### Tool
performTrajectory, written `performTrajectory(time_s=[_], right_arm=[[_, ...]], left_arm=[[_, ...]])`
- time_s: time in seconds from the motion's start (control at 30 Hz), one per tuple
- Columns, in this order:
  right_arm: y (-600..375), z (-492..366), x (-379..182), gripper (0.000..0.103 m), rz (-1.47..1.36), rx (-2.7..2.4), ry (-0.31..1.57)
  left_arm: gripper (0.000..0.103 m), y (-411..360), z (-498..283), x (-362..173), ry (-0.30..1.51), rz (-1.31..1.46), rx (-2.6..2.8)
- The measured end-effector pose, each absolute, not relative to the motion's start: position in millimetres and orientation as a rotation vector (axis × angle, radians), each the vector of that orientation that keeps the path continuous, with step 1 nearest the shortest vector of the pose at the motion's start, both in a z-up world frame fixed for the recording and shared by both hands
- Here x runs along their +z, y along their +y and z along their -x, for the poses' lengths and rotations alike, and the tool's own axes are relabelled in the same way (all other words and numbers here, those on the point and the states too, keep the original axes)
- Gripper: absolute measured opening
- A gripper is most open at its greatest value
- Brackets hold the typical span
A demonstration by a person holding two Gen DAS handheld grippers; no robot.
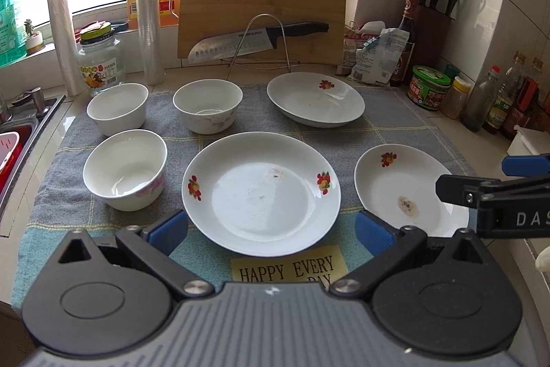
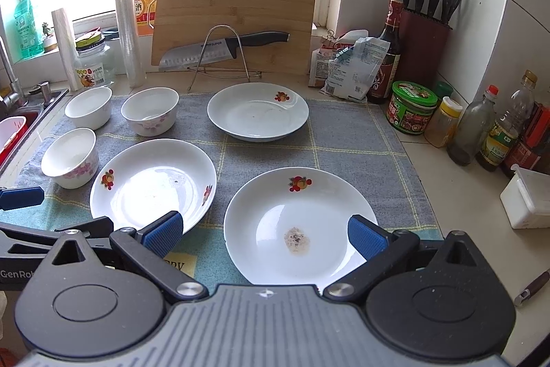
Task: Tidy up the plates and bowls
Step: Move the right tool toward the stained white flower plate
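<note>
Three white plates with fruit motifs lie on a grey-blue towel [image 1: 395, 129]: a middle plate [image 1: 261, 195], a right plate [image 1: 402, 188] with a brown stain, and a far plate [image 1: 315, 99]. To their left stand three white bowls [image 1: 125, 169] [image 1: 117, 109] [image 1: 207, 105]. My left gripper [image 1: 271, 229] is open, hovering at the middle plate's near rim. In the right wrist view my right gripper [image 2: 264, 231] is open above the stained plate [image 2: 299, 205]. The middle plate [image 2: 151, 184], the far plate [image 2: 257, 110] and the bowls [image 2: 70, 157] lie beyond it. Both grippers hold nothing.
A cutting board [image 1: 261, 6] and a knife [image 1: 247, 40] on a wire rack stand behind the towel. Left is a sink [image 1: 20, 133]; a glass jar [image 1: 99, 64] and film rolls stand at the back left. Jars, bottles [image 2: 495, 133], a knife block and a white box [image 2: 526, 198] line the right.
</note>
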State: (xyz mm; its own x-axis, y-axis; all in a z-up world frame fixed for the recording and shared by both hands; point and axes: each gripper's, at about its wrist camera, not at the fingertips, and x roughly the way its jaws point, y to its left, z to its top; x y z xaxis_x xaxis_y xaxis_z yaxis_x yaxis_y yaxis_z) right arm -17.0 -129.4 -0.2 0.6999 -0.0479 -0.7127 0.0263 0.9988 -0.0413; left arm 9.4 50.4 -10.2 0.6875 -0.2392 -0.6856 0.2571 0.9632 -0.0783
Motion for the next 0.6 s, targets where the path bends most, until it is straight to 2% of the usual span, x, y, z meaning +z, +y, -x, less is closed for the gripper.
performTrajectory(time_s=[0.6], right_arm=[[-182.6,-7.6,-10.7,0.103,0.014,-0.023,0.771]], left_arm=[[0.102,5.1,-15.4,-32.2,0.788,-0.089,-0.406]])
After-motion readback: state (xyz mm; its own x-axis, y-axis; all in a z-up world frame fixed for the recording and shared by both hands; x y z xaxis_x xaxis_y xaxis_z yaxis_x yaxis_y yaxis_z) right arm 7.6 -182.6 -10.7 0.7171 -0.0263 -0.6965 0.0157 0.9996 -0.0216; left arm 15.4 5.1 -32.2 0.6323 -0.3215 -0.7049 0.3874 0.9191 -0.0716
